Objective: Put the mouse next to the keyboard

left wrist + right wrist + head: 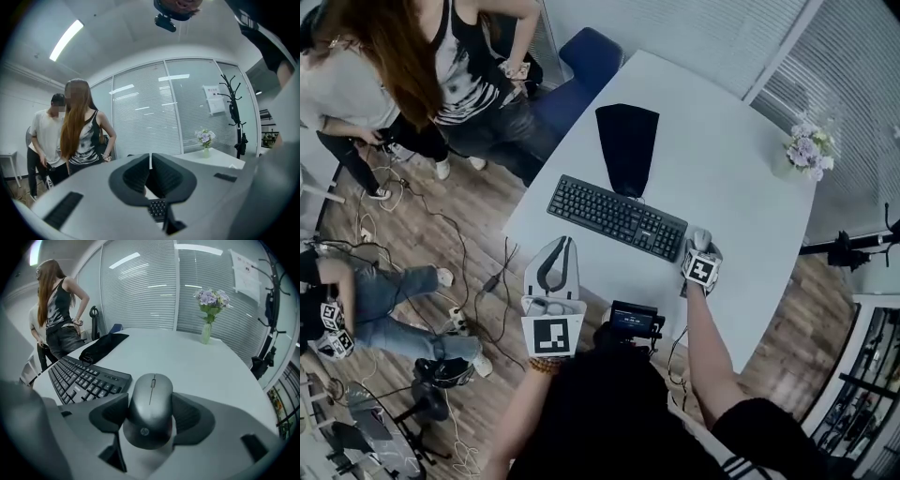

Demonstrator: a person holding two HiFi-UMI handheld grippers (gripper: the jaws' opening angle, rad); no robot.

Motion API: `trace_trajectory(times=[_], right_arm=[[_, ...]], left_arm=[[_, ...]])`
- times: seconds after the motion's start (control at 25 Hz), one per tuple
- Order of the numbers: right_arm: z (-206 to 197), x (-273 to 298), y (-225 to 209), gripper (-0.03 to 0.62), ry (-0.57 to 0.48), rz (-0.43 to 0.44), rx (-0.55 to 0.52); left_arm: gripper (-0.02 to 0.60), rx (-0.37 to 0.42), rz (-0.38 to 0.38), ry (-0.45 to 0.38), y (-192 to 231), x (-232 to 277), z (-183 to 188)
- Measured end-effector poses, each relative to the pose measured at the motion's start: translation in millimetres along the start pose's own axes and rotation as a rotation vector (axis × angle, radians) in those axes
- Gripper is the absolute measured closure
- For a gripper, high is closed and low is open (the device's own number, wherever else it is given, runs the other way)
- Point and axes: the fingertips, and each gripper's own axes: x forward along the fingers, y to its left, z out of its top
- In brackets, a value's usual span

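While right gripper (150, 399) is pinching mouse (150, 412) by both sides, mouse is lying just beside right end of keyboard (85, 378), low over white table (187, 362); cannot tell whether it is touching surface. Left gripper (150, 161) is hovering at table's near edge, jaws together, holding nothing.

Step in hand, judged: placing mouse, nearly done.

Next move is calling for settling mouse flat, opening jaws evenly, then backing straight off without nudging mouse or keyboard.
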Motion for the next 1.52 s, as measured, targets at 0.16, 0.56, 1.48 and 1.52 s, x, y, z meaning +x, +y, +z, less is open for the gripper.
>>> trace_trajectory(times=[0.16,0.56,1.48,1.52], right_arm=[[-2.3,1.5,-1.1,0.299,0.013,-0.005,0.012],[-15.8,7.7,-1.7,0.299,0.064,-0.008,0.029],[-23.3,8.9,3.6,0.233,0.084,0.037,0.024],[-23.8,8.2,5.0,0.233,0.082,0.045,0.021]], left_arm=[[0.568,0.0,0.004,0.004,0.6,-0.7,-1.8],[0.568,-0.003,0.001,0.008,2.7,3.3,-2.3],[0.568,0.002,0.002,-0.001,-2.0,-6.9,-2.1],[0.568,0.002,0.0,-0.001,-2.5,-7.0,-2.1]])
